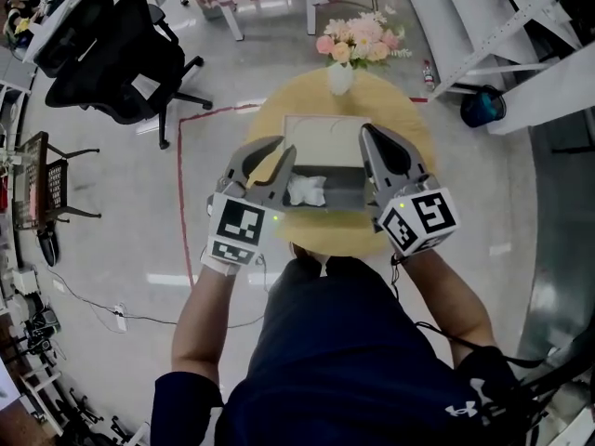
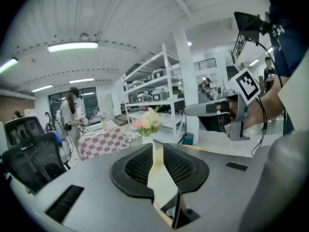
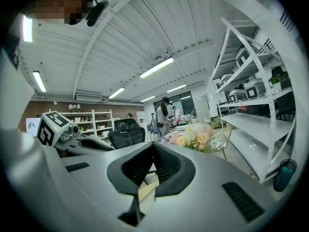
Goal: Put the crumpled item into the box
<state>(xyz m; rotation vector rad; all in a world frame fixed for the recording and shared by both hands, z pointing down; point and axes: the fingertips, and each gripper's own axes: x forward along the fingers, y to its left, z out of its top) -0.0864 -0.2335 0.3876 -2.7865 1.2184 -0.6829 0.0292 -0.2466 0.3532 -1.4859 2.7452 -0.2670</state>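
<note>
I have the box [image 1: 325, 137] between my two grippers, and each of them is closed on one side of it. My left gripper [image 1: 284, 161] pinches the left edge of the box: in the left gripper view the pale cardboard [image 2: 161, 178] stands thin and upright between the two jaws, and the pads are against it. My right gripper [image 1: 370, 147] does the same at the right edge; in the right gripper view the jaws are nearly together and a strip of the same cardboard [image 3: 146, 192] sits low between them. I think I hold both sides so that the box is wide open and does not slide on the round worktop [image 1: 270, 110]. The crumpled item [image 1: 305, 190] is white and appears to lie already inside the box, on its grey bottom, near the left front corner, just beside my left gripper. So I judge that the task's main step is done, or almost done. The vase [image 1: 340, 78] with flowers stands behind the box, apart from it, so I should not push the box away from me.
</note>
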